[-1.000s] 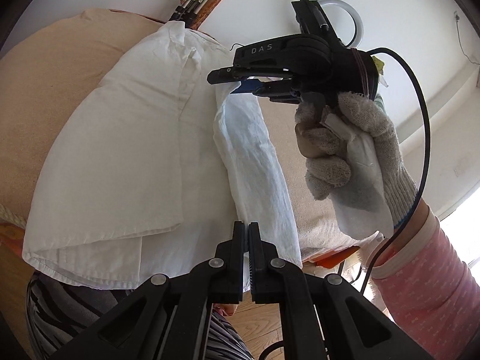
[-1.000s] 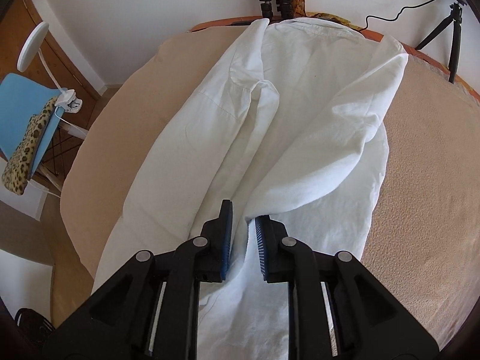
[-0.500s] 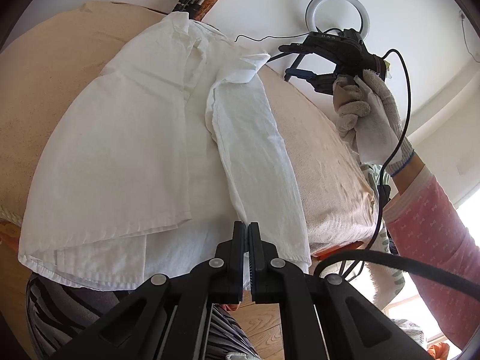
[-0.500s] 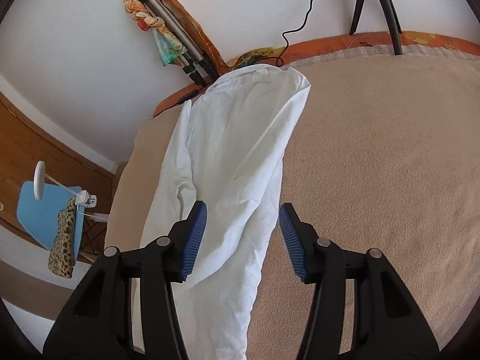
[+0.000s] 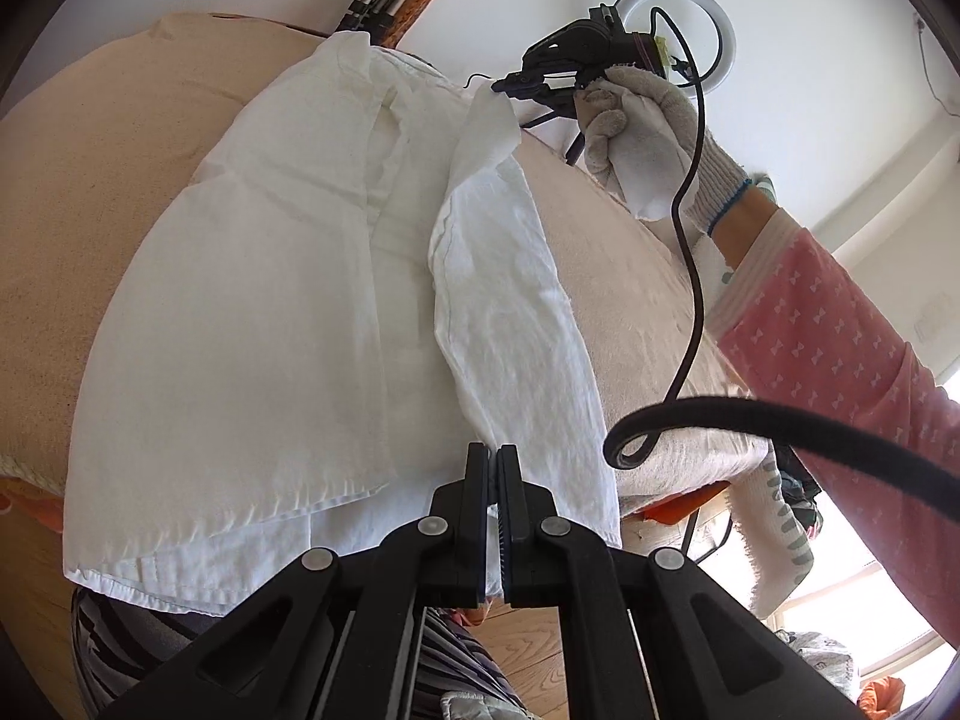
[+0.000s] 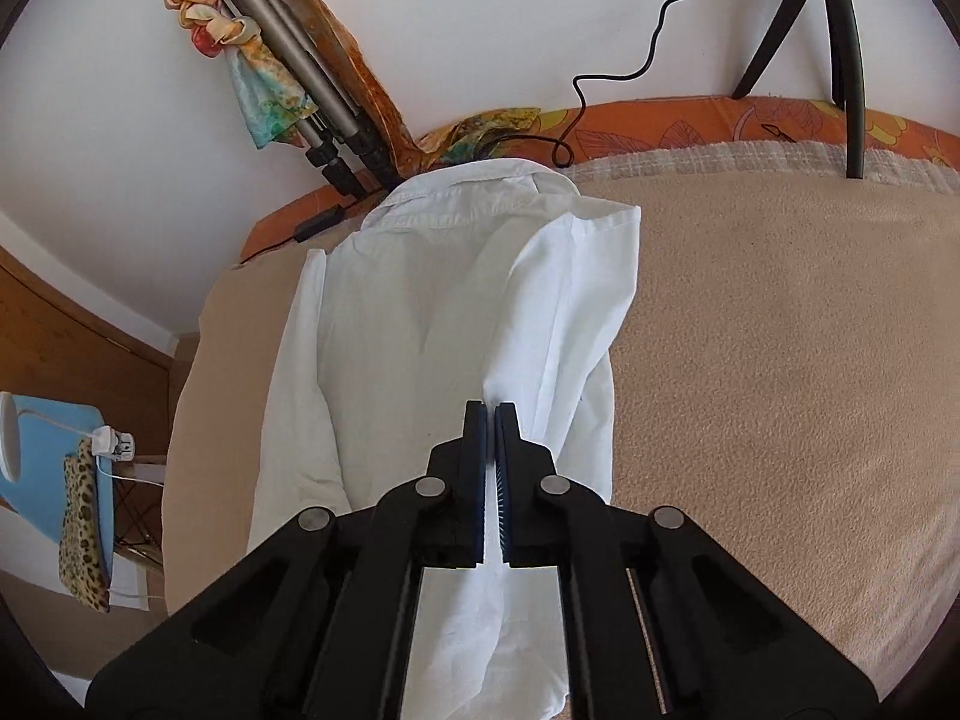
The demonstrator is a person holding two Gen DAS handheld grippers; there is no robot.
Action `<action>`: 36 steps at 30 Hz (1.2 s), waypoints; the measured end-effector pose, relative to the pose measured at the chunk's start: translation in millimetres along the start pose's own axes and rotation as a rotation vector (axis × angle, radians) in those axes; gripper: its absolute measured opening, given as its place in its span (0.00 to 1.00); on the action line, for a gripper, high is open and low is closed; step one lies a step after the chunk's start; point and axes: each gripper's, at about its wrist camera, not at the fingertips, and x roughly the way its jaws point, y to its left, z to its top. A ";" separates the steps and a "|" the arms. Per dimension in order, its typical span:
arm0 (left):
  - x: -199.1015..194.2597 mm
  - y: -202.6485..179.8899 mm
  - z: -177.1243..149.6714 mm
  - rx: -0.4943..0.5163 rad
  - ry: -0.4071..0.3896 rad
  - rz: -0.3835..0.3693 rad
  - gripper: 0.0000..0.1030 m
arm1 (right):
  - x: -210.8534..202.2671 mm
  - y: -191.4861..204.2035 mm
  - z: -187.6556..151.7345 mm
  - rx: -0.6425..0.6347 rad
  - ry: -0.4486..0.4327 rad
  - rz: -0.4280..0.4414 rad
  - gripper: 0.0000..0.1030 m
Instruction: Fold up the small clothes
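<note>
A white shirt (image 5: pixel 270 330) lies flat on a beige blanket (image 5: pixel 90 180), collar at the far end, its right side folded in over the body. At the near hem my left gripper (image 5: pixel 493 456) is shut, with white cloth showing between its pads. Far up by the shoulder, my right gripper (image 5: pixel 501 84), held in a gloved hand (image 5: pixel 636 120), pinches the top of the folded strip. In the right wrist view the right gripper (image 6: pixel 492 414) is shut on a raised ridge of the shirt (image 6: pixel 420 312), with the blanket (image 6: pixel 780 360) to its right.
A folded grey tripod (image 6: pixel 288 60) and a black tripod (image 6: pixel 840 30) stand against the wall behind the bed. A ring light (image 5: pixel 678 18) is beyond the right hand. A thick black cable (image 5: pixel 780 414) crosses near the left gripper. A blue chair (image 6: pixel 54 450) stands at the left.
My right gripper let go of the fold at mid-shirt, opened wide, travelled to the far shoulder end and shut on the cloth there. The left gripper stayed shut at the hem.
</note>
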 end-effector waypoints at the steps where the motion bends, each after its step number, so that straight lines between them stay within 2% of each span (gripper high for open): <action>1: 0.6 1.3 0.8 -0.002 0.002 0.001 0.00 | 7.8 8.9 6.1 -0.019 0.007 -0.006 0.05; 8: 4.8 10.1 0.5 -0.021 0.023 0.015 0.00 | 79.4 42.9 17.3 -0.070 0.101 -0.020 0.05; 10: 4.7 8.4 1.8 -0.011 0.022 0.022 0.00 | 87.9 43.9 16.7 -0.079 0.136 0.030 0.10; 12: 4.1 5.0 3.6 0.007 0.011 0.031 0.00 | 76.5 42.1 17.7 -0.080 0.118 0.082 0.19; 14: 1.5 2.1 3.9 0.018 0.004 0.031 0.00 | 46.7 37.2 19.1 -0.068 0.058 0.134 0.29; 18: -1.6 0.9 4.1 0.036 0.000 0.027 0.00 | -30.9 17.8 12.5 -0.063 -0.056 0.191 0.31; 25: -11.6 -4.1 2.6 0.066 -0.012 0.022 0.01 | -147.7 -27.2 -59.7 -0.021 -0.152 0.243 0.31; 28: -22.8 -6.6 1.5 0.090 -0.027 0.023 0.14 | -179.2 -48.5 -102.8 0.013 -0.173 0.279 0.37; 29: -26.8 -7.1 0.3 0.096 -0.029 0.025 0.20 | -185.9 -54.1 -119.3 0.022 -0.173 0.282 0.40; 31: -35.1 -6.5 -0.9 0.104 -0.033 0.040 0.24 | -191.7 -61.7 -153.0 0.037 -0.157 0.277 0.40; 36: -54.5 0.5 -5.0 0.132 -0.053 0.082 0.26 | -170.2 -71.0 -233.1 0.058 -0.063 0.271 0.40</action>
